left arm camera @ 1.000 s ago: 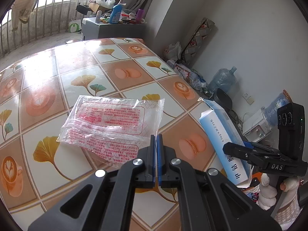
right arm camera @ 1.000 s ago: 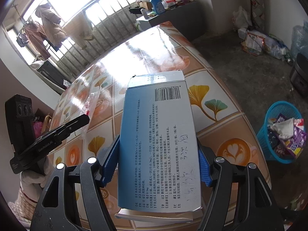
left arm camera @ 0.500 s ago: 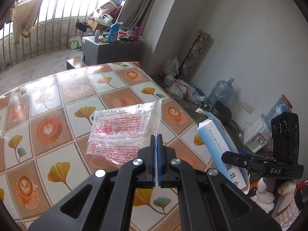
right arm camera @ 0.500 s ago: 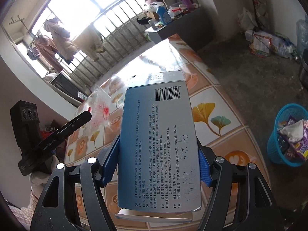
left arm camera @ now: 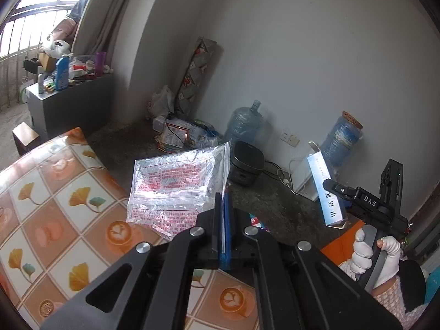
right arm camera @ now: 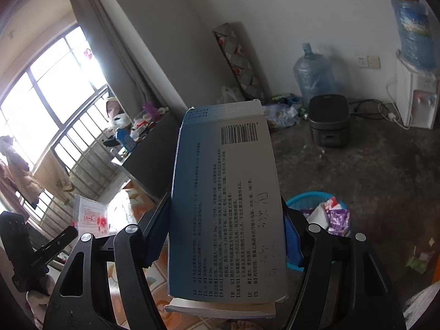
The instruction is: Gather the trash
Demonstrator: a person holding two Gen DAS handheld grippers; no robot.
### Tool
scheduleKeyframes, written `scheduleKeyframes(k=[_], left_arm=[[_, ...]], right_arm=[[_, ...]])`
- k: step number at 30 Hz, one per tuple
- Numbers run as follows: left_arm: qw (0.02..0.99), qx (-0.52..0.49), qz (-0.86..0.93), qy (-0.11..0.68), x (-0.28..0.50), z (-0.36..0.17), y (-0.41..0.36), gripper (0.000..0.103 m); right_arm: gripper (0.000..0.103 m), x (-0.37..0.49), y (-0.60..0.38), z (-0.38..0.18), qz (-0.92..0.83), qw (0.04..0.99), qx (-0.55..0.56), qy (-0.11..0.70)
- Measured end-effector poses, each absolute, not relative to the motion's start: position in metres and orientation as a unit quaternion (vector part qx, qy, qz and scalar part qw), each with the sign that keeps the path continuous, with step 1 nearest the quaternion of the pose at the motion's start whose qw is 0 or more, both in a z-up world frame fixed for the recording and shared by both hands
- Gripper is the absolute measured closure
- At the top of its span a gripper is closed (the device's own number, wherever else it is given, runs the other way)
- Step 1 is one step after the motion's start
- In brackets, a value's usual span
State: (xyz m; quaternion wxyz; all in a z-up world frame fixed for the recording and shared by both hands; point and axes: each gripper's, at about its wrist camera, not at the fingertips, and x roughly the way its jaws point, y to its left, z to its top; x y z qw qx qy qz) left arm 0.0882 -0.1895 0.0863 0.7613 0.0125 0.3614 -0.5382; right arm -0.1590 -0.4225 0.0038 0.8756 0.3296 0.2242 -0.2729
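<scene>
Risk check, both hands loaded. Left gripper (left arm camera: 223, 200) is clamped tight on just one corner of the clear plastic wrapper (left arm camera: 176, 184), red print on it; rest of the film sticks up free over the table edge (left arm camera: 90, 162). Right gripper (right arm camera: 225, 220) pinches the medicine box (right arm camera: 224, 203) by its long sides, barcode end pointing away, box lifted clear of the tiled table.

Failure modes, imo:
- Wrapper: thin slick film, tiny bite. Fast swing = it slips out or tears at the corner, then flutters to the floor.
- Box: light cardboard, looks like a leaflet or inner flap hanging at the near end. Squeeze too hard and walls buckle, too soft and it slides out fwd.
- Blue trash basket (right arm camera: 316, 200) sits on the floor just behind the box, already heaped w/ wrappers. Release from high up and either item prob bounces off the pile or misses the rim.
- Both grippers heading to the same bin could clash.
</scene>
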Motion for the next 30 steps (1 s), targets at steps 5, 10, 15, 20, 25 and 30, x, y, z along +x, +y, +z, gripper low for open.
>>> scheduleKeyframes(k=[5,10,15,20,25,30], left_arm=[[0.696,0.053,-0.569,0.435,0.083,0.035,-0.294,0.102],[0.655,0.122,-0.578,0.472,0.066,-0.010,-0.394,0.102],[0.618,0.166,-0.586,0.497,0.043,-0.052,-0.463,0.102],[0.594,0.198,-0.570,0.532,0.028,-0.107,-0.502,0.100],[0.580,0.178,-0.544,0.579,0.024,-0.153,-0.510,0.065],[0.582,0.163,-0.536,0.589,0.030,-0.145,-0.501,0.059]], right_arm=[[0.037,-0.152,-0.464,-0.065,-0.298,0.828,0.391,0.270],[0.037,-0.148,-0.500,-0.116,-0.336,0.790,0.413,0.303],[0.037,-0.157,-0.540,-0.140,-0.362,0.769,0.431,0.304],[0.037,-0.156,-0.566,-0.152,-0.358,0.765,0.446,0.295],[0.033,-0.146,-0.572,-0.196,-0.351,0.736,0.472,0.335],[0.033,-0.156,-0.566,-0.205,-0.357,0.730,0.479,0.332]])
